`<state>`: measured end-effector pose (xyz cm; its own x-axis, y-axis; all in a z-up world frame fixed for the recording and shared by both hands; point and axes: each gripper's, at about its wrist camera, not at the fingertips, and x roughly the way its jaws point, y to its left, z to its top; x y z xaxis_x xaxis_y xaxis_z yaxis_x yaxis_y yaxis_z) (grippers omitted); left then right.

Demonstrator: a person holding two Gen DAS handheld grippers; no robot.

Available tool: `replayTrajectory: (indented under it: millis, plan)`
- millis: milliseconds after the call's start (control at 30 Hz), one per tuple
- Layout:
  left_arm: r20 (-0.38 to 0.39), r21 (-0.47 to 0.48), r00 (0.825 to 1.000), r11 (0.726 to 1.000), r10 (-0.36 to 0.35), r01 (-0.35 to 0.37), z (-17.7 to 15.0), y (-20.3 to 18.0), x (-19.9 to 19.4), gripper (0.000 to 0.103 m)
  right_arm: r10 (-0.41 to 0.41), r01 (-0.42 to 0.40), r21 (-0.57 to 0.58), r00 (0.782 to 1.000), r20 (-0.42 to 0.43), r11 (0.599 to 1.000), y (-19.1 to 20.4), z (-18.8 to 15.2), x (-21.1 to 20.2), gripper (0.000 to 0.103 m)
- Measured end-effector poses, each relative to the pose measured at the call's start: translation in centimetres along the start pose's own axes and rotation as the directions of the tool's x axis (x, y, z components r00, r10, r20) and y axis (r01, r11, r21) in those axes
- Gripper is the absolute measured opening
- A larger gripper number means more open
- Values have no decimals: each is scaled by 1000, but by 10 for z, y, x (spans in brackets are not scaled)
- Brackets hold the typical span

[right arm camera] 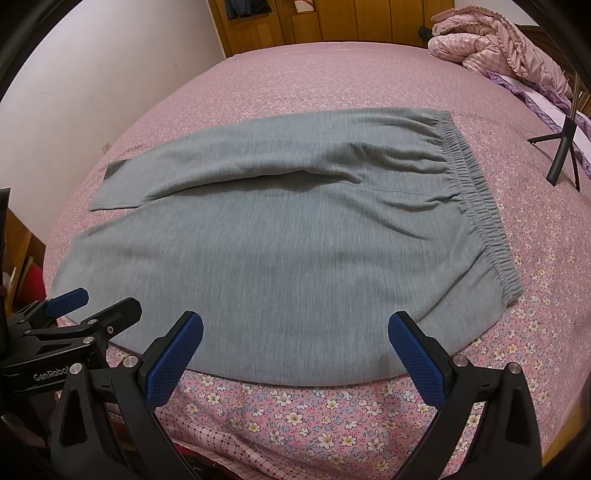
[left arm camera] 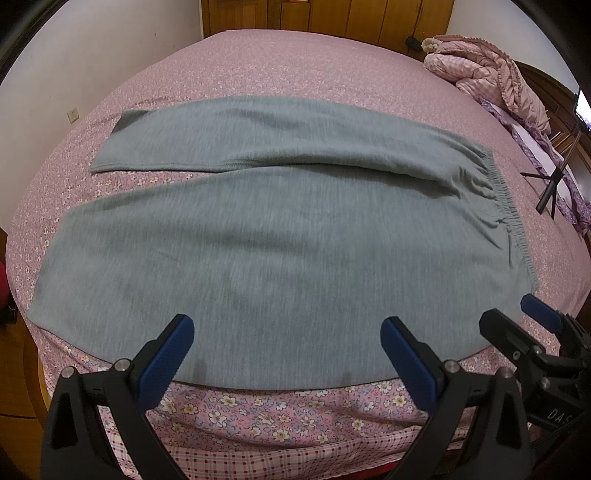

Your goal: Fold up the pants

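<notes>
Both sets of jaws are hanging wide apart right now, gripping nothing. The left gripper (left arm camera: 287,354) is hovering over the near edge of the bed (left arm camera: 295,55), its blue pads (left arm camera: 166,363) sitting above the near hem of the pants (left arm camera: 258,229) without pinching the fabric. The right gripper (right arm camera: 295,350) is doing the same thing just beside it, also released, pads (right arm camera: 417,360) spread over the same near edge of the cloth. Each one is showing up in the other's camera: the right gripper (left arm camera: 532,325) is peeking in at the lower right of the left wrist view, and the left gripper (right arm camera: 77,310) is poking in at the lower left of the right wrist view.

The pants (right arm camera: 280,236) are grey, lying flat across the near half of the bed, legs running toward the left edge and the elastic waistband (right arm camera: 476,192) bunching toward the right side. The near leg is spreading wide and reaching almost to the near edge, while the far leg is lying at a slight angle with a gap opening between the two cuffs on the left. The floral pink sheet (right arm camera: 295,406) is covering the whole bed.

Farther out, a crumpled pink quilt (left arm camera: 491,74) is sitting in the far right corner, and a black tripod (right arm camera: 565,151) is standing near the right edge. Wooden cabinets (left arm camera: 332,14) are running along behind the far edge.
</notes>
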<state>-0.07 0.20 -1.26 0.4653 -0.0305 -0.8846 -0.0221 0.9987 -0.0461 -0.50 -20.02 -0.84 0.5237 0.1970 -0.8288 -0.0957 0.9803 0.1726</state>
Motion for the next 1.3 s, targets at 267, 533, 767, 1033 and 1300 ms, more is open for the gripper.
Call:
replayTrajectory:
  millis: [267,533,767,1033,1300]
  plan:
    - [-4,-1,1000,1000,0,0,-1,1,1,103,2,-2,1,1000,-5,1000,-2,0,3,103]
    - [-14,4,1000,1000,2,-2,0,1,7,103,13,-13,3,1000,-24,1000,-4,0,14,103]
    - [-13,24,1000,999,23,-23,11,1,14,103,22,-23,-33,999,-26,999,-3,7,19,103]
    - [-10,66,1000,998,20,-19,30,0,19,103,15,-16,-45,1000,-23,999,-15,25,20,103]
    - [-23,86,1000,996,-7,9,51,5,22,103,9,-9,12,999,-34,1000,-40,44,26,103]
